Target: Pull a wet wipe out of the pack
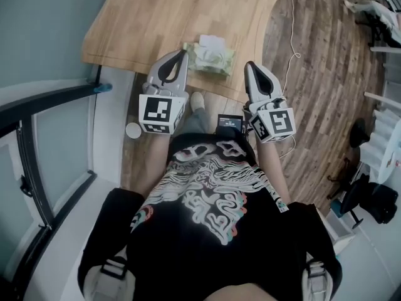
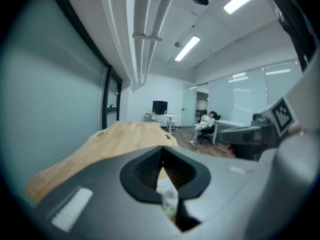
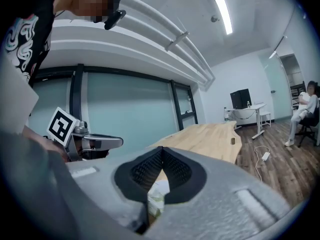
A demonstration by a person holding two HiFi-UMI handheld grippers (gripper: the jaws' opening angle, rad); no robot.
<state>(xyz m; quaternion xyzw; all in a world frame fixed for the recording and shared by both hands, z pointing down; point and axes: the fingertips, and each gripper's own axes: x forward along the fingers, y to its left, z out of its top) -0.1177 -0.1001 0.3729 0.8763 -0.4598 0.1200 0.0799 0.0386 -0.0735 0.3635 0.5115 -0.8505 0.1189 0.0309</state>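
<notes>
In the head view, the wet wipe pack (image 1: 210,56) lies at the near edge of the wooden table (image 1: 169,11), upper centre of the frame, with the left gripper (image 1: 183,53) and right gripper (image 1: 249,64) flanking it, both empty. In the left gripper view, the jaws meet at their tips, the pack showing low centre beyond them (image 2: 169,196). In the right gripper view, the jaws are likewise closed on nothing, the pack low centre (image 3: 156,194).

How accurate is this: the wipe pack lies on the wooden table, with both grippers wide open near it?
One error: the left gripper and right gripper are shut, not open, as each gripper view shows. The wipe pack does lie on the wooden table.
</notes>
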